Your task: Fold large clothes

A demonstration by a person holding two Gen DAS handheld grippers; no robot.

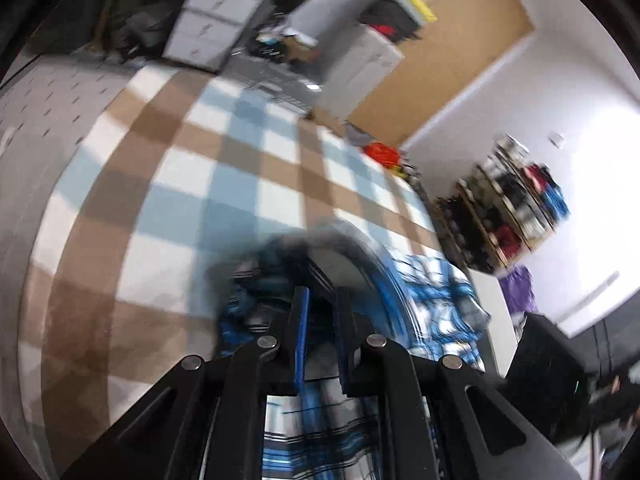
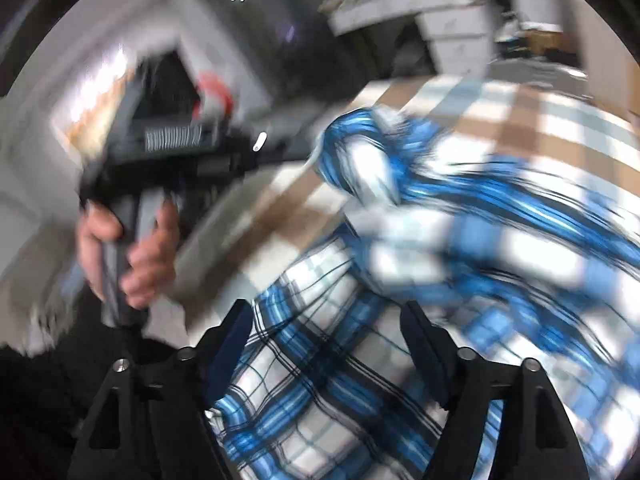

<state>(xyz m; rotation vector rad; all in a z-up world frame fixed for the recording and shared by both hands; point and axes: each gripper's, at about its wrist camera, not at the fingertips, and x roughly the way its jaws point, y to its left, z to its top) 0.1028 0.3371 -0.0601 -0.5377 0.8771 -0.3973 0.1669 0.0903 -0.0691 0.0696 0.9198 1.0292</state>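
Shirt [image 2: 400,280], blue and white plaid, lies rumpled on a checked cloth [image 1: 180,168], spreading from 6 to 3 o'clock in the right wrist view. Left gripper [image 1: 322,320] has its jaws nearly closed on a fold of it. Right gripper [image 2: 326,344] hangs wide apart above the fabric, gripping nothing. Both views are blurred.
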